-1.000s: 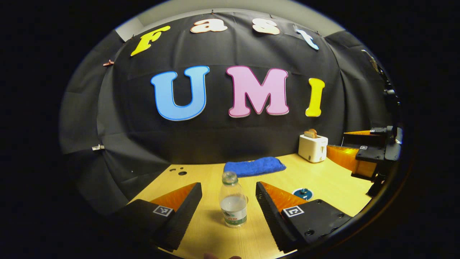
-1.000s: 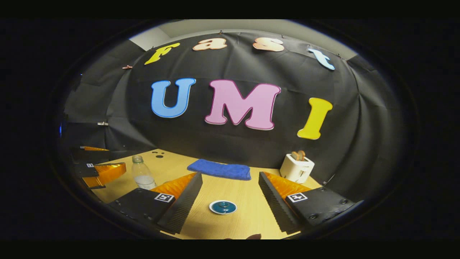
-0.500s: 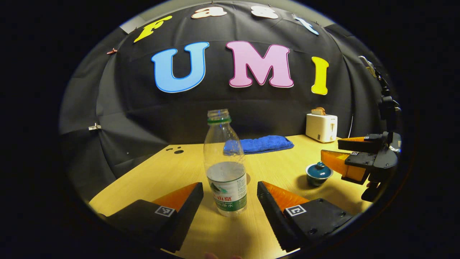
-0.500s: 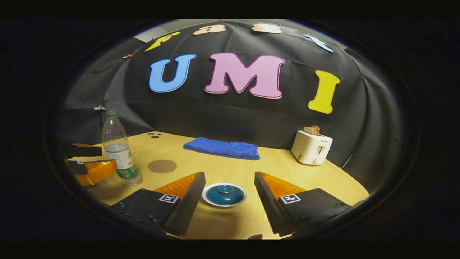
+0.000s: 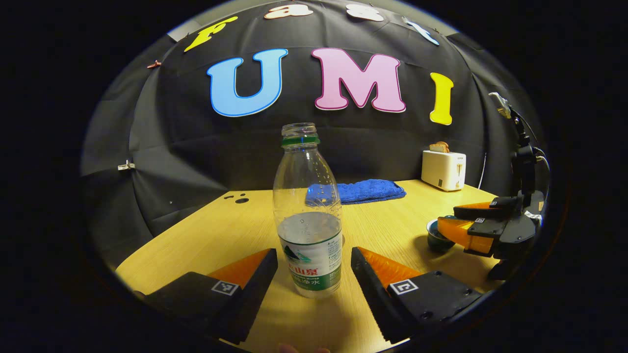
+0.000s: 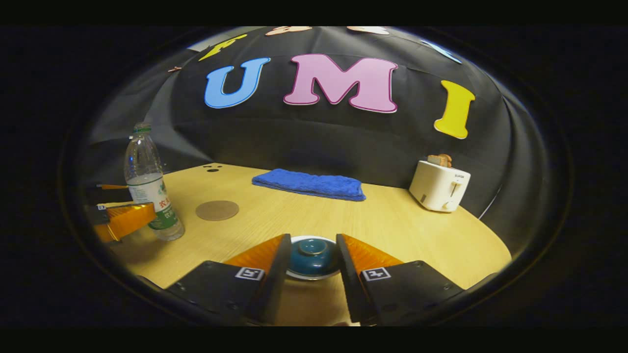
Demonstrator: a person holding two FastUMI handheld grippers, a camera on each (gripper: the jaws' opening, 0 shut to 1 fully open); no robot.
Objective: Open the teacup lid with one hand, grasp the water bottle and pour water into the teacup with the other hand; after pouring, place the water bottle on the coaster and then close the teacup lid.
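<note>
Left hand-held gripper (image 5: 314,257) open around water bottle (image 5: 308,215), right hand-held gripper (image 6: 311,245) flanking teacup lid (image 6: 312,254), contact unclear

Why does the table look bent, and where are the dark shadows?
The fisheye lens bends it: in the right gripper view the light wooden table curves at its edges. In the left gripper view, the clear plastic water bottle looks sharp, and a soft shadow darkens the tabletop beside the dark teal teacup.
</note>
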